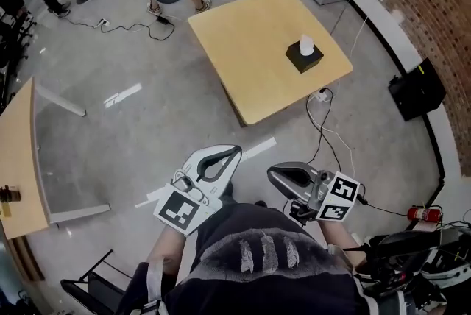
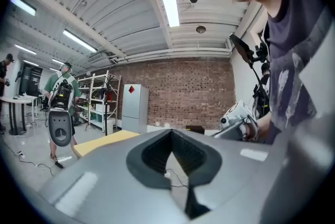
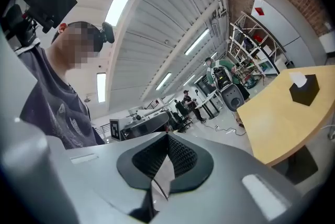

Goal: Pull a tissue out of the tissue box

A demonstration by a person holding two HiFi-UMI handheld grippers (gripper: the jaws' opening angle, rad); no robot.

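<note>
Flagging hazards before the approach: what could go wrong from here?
The cable on the floor lies between the person and the table: a trip risk. The left gripper and right gripper are both shut; unopened, they might shove the tissue into the tissue box.

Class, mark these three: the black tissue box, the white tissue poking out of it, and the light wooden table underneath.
black tissue box (image 1: 305, 62): head view, its dark side wall.
white tissue (image 1: 306, 45): head view, the upright tuft.
light wooden table (image 1: 246, 48): head view, bare top.
</note>
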